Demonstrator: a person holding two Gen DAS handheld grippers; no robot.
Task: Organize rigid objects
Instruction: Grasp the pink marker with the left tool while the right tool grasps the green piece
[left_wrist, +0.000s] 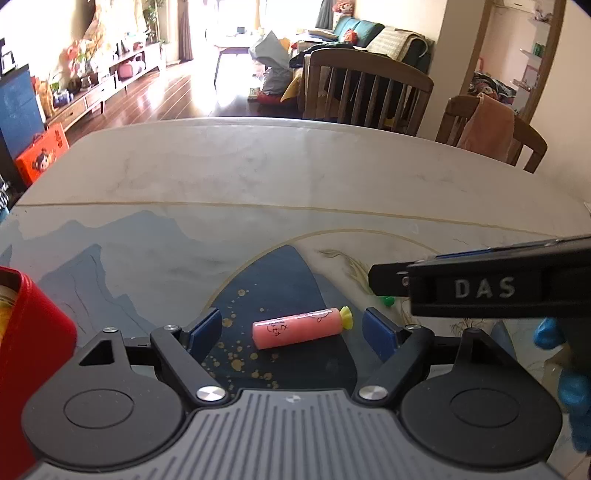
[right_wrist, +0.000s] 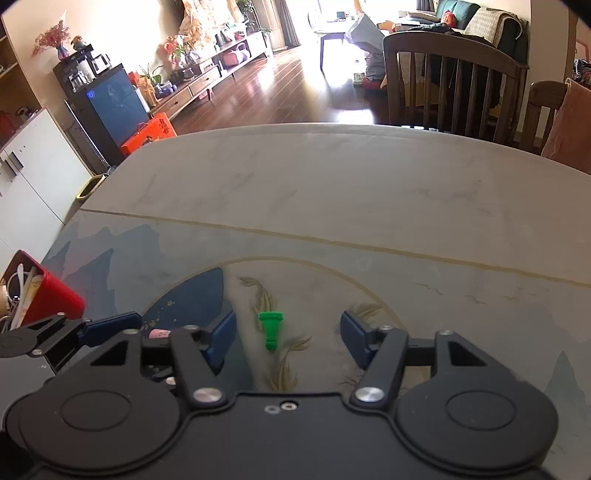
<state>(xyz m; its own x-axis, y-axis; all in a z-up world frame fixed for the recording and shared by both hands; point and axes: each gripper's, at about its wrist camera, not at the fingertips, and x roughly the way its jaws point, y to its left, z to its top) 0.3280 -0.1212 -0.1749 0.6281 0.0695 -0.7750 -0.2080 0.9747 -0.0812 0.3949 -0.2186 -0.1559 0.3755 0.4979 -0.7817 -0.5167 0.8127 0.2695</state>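
A pink cylinder with black scribbles and a yellow frilled end (left_wrist: 300, 328) lies on the painted table, between the blue pads of my left gripper (left_wrist: 293, 332); the pads stand apart from it, so that gripper is open. A small green peg (right_wrist: 270, 329) lies on the table between the pads of my right gripper (right_wrist: 288, 338), which is open, with gaps on both sides of the peg. In the left wrist view the right gripper's black body (left_wrist: 480, 286) reaches in from the right, with a bit of the green peg (left_wrist: 388, 301) under it. The left gripper's finger (right_wrist: 110, 326) shows at lower left of the right wrist view.
A red box (right_wrist: 48, 295) holding white and cream items stands at the table's left edge, also seen as a red box (left_wrist: 29, 343) beside the left gripper. A blue-gloved hand (left_wrist: 565, 373) holds the right tool. Wooden chairs (left_wrist: 369, 92) stand behind the table's far edge.
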